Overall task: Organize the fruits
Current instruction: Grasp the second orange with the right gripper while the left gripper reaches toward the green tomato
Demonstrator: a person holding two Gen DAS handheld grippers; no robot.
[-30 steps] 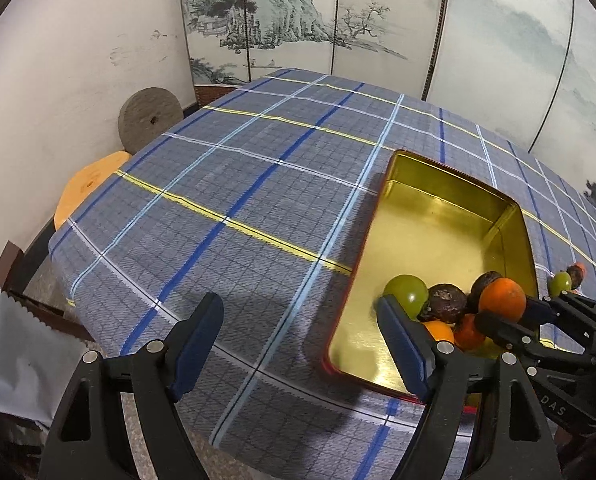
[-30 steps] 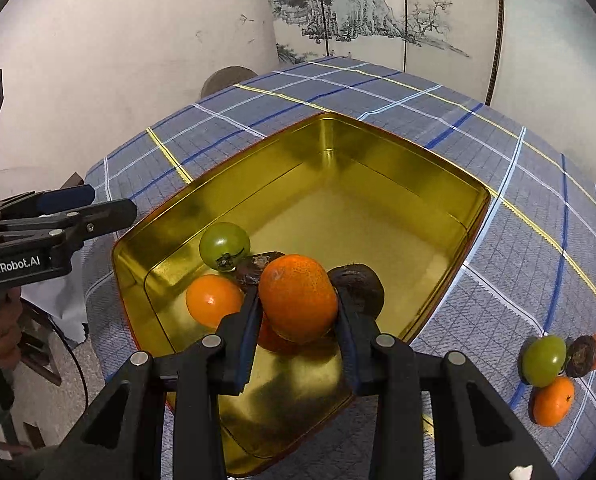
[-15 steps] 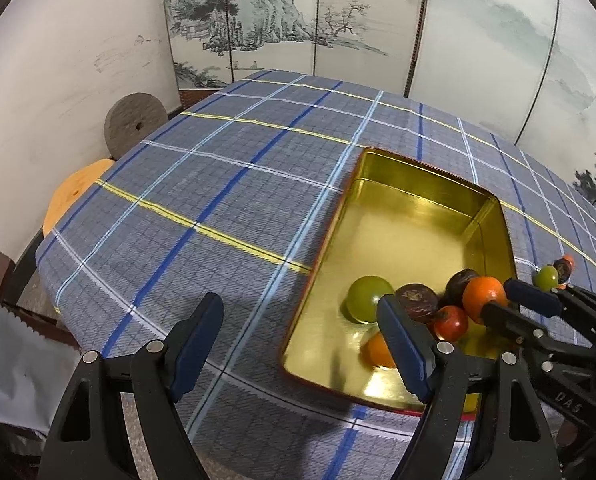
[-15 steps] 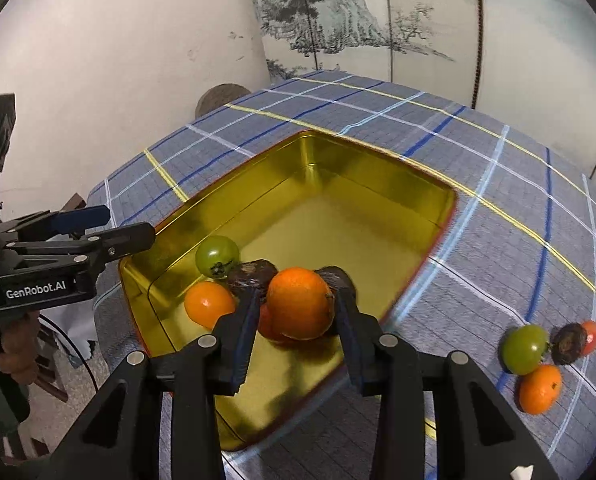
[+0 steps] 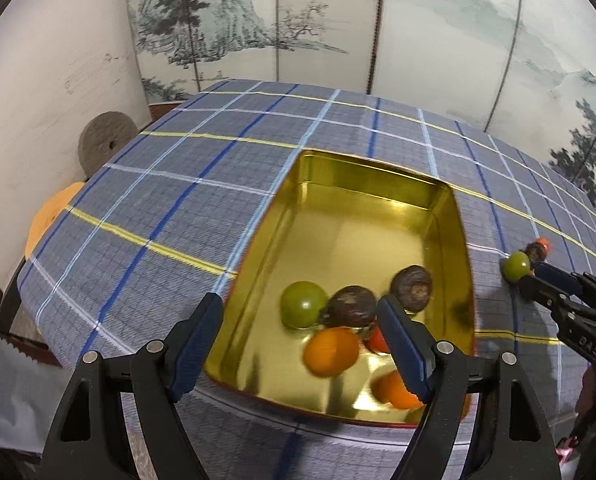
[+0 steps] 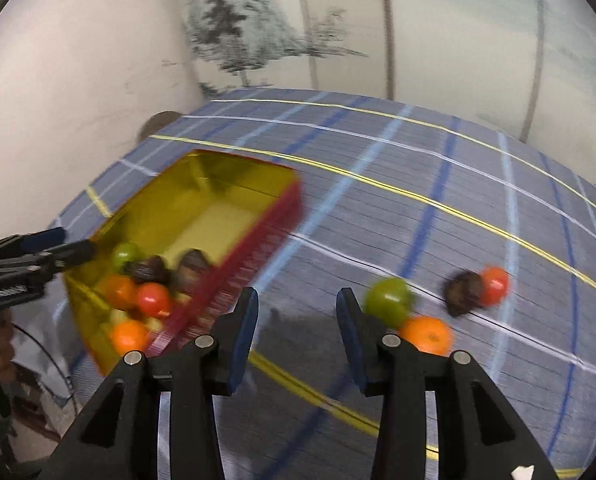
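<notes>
**A:** Since the right gripper (image 6: 296, 312) has its jaws apart with nothing between them, I'd say we're between fruits: one load is in, the next isn't picked yet.

**B:** Agreed. The gold tin (image 5: 464, 248) holds a green fruit (image 5: 303, 309), two dark ones, two oranges and a red one partly hidden, all bunched at the tin's near end.

**A:** And the loose fruit?

**B:** On the plaid cloth (image 6: 478, 184), at about two o'clock from the right gripper's tips: a green fruit (image 6: 389, 301) just beside the right finger, an orange (image 6: 428, 334) touching it, and a dark fruit (image 6: 464, 291) against a red one (image 6: 494, 285) a little farther out.

**A:** The view is blurred. The left gripper (image 5: 298, 328)?

**B:** Spread wide, empty, hanging over the tin's near left corner.

**A:** So next, probably, the right gripper shifts toward two o'clock, centres on the green fruit and squeezes gently without nudging the orange.
</notes>
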